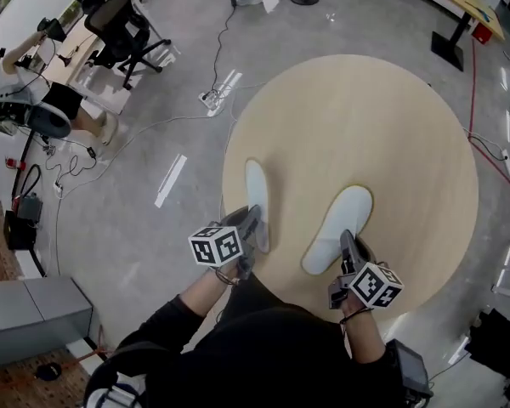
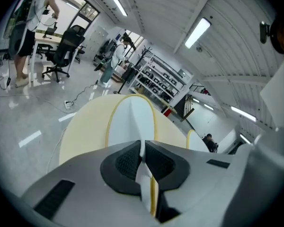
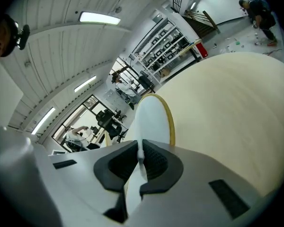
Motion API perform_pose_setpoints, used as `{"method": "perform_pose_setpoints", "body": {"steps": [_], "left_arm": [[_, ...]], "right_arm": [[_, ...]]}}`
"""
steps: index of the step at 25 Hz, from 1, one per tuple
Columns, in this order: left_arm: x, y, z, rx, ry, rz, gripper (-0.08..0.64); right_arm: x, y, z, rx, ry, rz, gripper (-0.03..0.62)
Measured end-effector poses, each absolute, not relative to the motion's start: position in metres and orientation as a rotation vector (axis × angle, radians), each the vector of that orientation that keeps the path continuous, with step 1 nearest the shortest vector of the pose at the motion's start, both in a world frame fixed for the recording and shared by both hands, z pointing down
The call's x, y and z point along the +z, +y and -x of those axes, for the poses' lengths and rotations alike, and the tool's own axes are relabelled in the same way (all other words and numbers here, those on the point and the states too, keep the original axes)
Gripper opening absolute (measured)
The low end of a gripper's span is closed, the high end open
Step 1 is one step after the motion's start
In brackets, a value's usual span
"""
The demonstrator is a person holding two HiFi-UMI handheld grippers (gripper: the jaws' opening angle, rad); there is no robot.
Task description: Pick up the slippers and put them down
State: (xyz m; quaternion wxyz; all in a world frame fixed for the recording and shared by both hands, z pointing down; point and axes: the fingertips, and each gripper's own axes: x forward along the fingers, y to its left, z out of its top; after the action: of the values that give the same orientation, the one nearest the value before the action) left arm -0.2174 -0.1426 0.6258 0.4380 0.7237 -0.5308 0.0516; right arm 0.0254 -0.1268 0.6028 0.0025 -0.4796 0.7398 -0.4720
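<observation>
Two flat white slippers with a yellowish edge lie over the near side of the round wooden table (image 1: 382,126). The left slipper (image 1: 256,192) (image 2: 131,119) points away from me, and my left gripper (image 1: 255,232) (image 2: 145,163) is shut on its heel end. Angled to the right, the right slipper (image 1: 340,223) (image 3: 153,119) has its heel pinched in my right gripper (image 1: 346,246) (image 3: 141,162), which is shut on it. Each gripper view shows the thin white sole squeezed between the dark pads. Whether the slippers rest on the tabletop or hang just above it cannot be told.
Grey floor surrounds the table, with a power strip (image 1: 211,100) and cables to the left. An office chair (image 1: 123,36) and a desk stand at the far left beside a person (image 1: 17,92). A red cable (image 1: 484,151) runs on the right. Shelving (image 2: 156,82) stands far off.
</observation>
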Motion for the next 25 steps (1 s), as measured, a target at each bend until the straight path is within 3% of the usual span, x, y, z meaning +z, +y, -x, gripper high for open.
{"method": "perform_pose_setpoints", "body": {"steps": [10,25], "left_arm": [[0.689,-0.251,0.308,0.356,-1.18,-1.821,0.032],[0.732,-0.291,0.328,0.468,-1.084,-1.836,0.033]], "right_arm": [[0.666,-0.204,0.091,-1.618,2.329,1.763,0.029],[0.726,-0.281,0.192,-1.685,2.536,1.702,0.029]]}}
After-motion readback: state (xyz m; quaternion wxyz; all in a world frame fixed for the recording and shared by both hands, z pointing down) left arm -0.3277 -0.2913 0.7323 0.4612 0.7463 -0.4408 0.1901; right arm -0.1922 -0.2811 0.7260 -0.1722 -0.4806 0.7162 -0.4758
